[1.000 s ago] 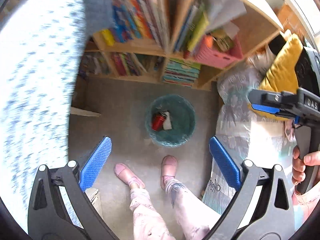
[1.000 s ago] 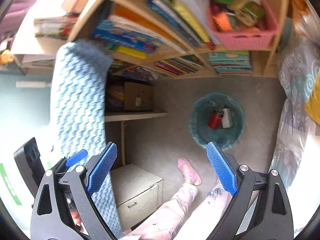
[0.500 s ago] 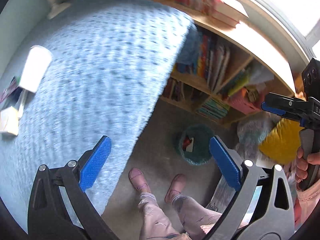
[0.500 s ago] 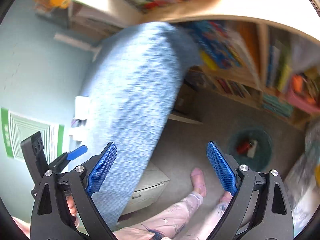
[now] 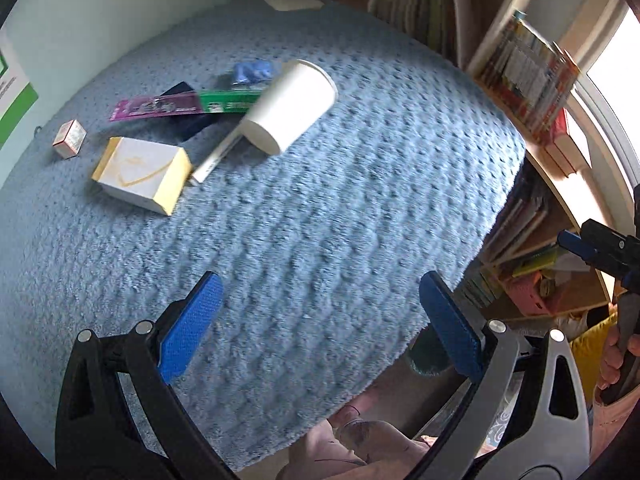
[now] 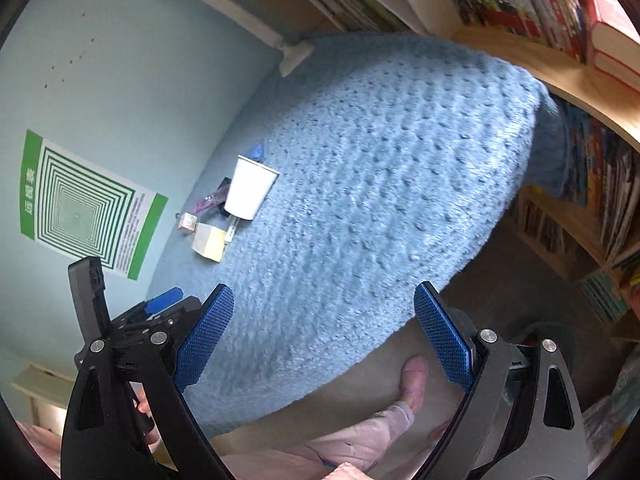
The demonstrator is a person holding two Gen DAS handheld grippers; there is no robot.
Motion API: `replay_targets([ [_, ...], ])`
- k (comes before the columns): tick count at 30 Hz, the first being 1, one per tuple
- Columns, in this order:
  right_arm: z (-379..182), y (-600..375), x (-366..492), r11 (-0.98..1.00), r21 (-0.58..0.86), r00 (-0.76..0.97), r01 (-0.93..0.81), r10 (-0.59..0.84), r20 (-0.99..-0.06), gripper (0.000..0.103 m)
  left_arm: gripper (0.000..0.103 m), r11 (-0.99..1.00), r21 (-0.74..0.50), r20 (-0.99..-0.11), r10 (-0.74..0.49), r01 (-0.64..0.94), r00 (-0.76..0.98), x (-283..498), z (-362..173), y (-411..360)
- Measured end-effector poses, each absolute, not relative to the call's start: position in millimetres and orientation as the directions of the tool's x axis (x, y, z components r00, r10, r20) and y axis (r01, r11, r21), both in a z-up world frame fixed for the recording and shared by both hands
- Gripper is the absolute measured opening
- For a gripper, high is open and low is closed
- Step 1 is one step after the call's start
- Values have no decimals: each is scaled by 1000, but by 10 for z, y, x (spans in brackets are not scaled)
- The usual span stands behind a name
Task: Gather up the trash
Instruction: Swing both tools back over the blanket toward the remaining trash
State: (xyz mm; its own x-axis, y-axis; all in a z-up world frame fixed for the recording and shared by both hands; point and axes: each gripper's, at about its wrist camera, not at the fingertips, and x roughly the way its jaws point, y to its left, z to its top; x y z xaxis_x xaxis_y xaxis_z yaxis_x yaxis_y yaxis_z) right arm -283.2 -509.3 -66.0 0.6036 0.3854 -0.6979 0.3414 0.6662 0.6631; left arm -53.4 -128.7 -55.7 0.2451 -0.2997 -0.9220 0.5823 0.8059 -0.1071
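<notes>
Both views have swung up from the floor bin to the blue-covered counter (image 5: 340,200), where cup (image 5: 290,106) and boxes (image 5: 142,174) lie upper left, left gripper (image 5: 320,328) and right gripper (image 6: 324,334) jaws apart, empty, ready to grasp.

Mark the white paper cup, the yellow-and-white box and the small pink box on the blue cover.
white paper cup (image 5: 290,106), left wrist view, on its side wall.
yellow-and-white box (image 5: 140,172), left wrist view, on its top face.
small pink box (image 5: 69,139), left wrist view, on its top.

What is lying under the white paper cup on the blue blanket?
Under the white paper cup lie a green packet and a white pen-like stick; their covered ends cannot be seen.
</notes>
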Motion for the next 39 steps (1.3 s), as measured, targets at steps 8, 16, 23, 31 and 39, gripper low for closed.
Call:
replay_targets([
  [8, -565, -4718, -2157, 697, 656, 563, 289, 431, -705, 91, 96, 885, -145, -921, -284, 442, 266, 40, -551, -727],
  [16, -536, -4411, -1547, 707, 656, 541, 264, 454, -708, 91, 96, 907, -181, -920, -293, 380, 260, 491, -534, -429],
  [23, -590, -4184, -1083, 710, 652, 526, 267, 459, -716, 91, 96, 906, -206, -919, -309, 371, 245, 797, -578, -334],
  [31, -703, -4050, -713, 711, 648, 494, 274, 474, -729, 91, 96, 909, -236, -922, -320, 343, 216, 1037, -692, -290],
  [39, -866, -3979, -343, 718, 651, 437, 246, 518, -736, 91, 96, 925, -247, -924, -315, 290, 216, 1185, -792, -309],
])
